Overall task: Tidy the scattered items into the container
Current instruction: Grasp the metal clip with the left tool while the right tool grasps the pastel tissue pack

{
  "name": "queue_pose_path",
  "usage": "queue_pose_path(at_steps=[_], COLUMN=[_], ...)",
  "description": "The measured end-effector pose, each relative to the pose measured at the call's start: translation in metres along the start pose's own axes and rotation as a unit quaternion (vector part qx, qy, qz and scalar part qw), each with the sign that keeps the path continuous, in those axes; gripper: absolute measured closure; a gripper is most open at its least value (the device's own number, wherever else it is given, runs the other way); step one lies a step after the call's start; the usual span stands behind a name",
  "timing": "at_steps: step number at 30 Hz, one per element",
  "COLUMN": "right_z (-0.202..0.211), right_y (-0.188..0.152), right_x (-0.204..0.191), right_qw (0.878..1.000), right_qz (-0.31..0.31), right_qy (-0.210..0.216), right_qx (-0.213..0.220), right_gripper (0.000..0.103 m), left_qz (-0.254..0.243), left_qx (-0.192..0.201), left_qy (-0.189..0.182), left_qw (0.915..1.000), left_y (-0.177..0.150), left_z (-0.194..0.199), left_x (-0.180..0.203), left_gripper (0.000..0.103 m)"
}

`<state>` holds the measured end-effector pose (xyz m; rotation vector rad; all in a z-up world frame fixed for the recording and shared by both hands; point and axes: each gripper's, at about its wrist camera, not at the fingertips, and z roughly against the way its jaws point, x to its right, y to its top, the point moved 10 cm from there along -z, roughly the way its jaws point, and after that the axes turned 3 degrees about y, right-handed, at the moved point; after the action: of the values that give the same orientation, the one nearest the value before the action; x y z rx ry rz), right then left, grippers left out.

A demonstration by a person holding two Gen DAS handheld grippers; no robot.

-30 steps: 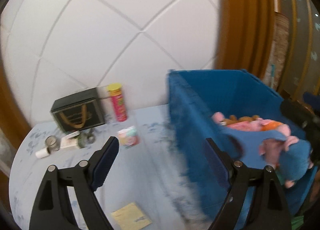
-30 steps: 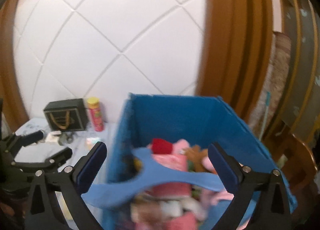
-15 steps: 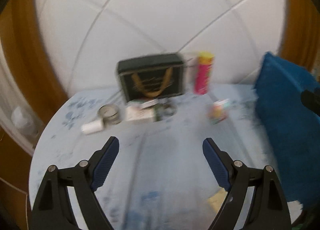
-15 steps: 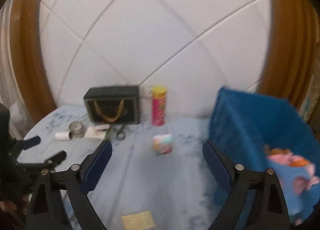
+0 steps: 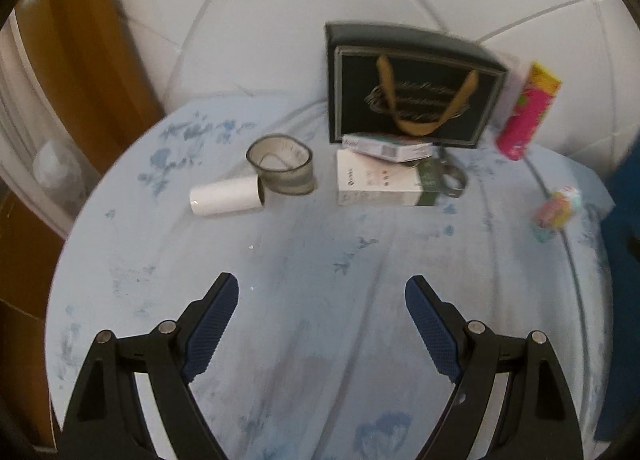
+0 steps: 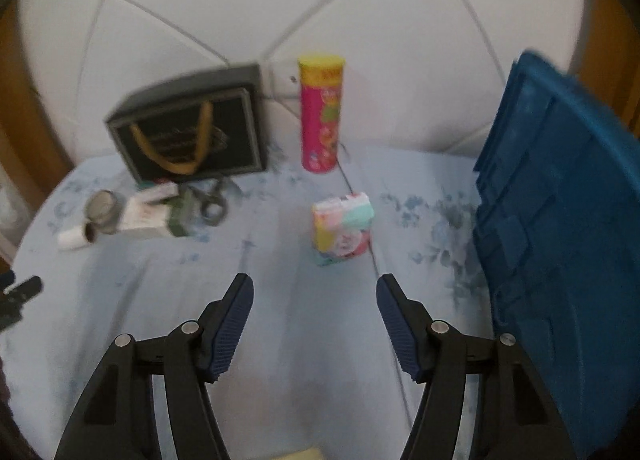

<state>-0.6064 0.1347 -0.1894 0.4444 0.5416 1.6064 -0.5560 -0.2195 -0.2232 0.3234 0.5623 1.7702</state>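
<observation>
Left gripper (image 5: 322,294): fingers apart, empty, now over bare tablecloth (image 5: 320,260); boxes (image 5: 382,182) at 12, roll (image 5: 226,201) at 11. Right gripper (image 6: 315,294): fingers apart, empty; pastel pack (image 6: 342,232) at 12, pink canister (image 6: 321,114) beyond, lettering unreadable. Blue container (image 6: 560,220) at 2, previously centred.

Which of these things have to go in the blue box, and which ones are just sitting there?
For the job:
blue container
pastel packet
pink tube
white roll
clear cup
two stacked boxes
scissors
possibly the black gift bag

Just there:
tablecloth
padded white wall
</observation>
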Motion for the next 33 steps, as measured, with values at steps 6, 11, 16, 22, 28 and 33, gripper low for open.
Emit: queue_pose_path(at_steps=[6,11,16,22,28,33], right_z=[-0.073,-0.11,-0.138,-0.171,-0.196,-0.212], right_y=[-0.002,0.004,0.014,0.023,0.024,0.024], right_x=[0.031,0.045,0.05,0.053,0.053,0.054], right_qw=[0.999,0.999,0.999,0.999,0.999,0.999], right_qz=[-0.019,-0.024,-0.024,-0.015,-0.007,0.001], right_qy=[-0.003,0.006,0.024,0.037,0.041,0.035], right_qx=[-0.031,-0.031,-0.017,-0.018,-0.025,-0.03], right_gripper=[0.037,0.028,0.011,0.009,0.002,0.033], left_qz=[-0.013,-0.031,-0.047,-0.066,-0.066,-0.075], left_qx=[-0.018,-0.021,-0.027,-0.022,-0.019,-0.003], left_qy=[-0.018,-0.04,-0.057,-0.007,-0.018,-0.003], left_qw=[0.9996,0.9985,0.9969,0.9975,0.9975,0.9972], left_y=[0.024,0.049,0.073,0.099,0.111,0.109], left_z=[-0.059,-0.098,-0.135,-0.181,-0.193,-0.192], left_x=[0.05,0.119,0.191,0.225,0.253,0.26], left_gripper=[0.017,0.017,0.017,0.017,0.028,0.029])
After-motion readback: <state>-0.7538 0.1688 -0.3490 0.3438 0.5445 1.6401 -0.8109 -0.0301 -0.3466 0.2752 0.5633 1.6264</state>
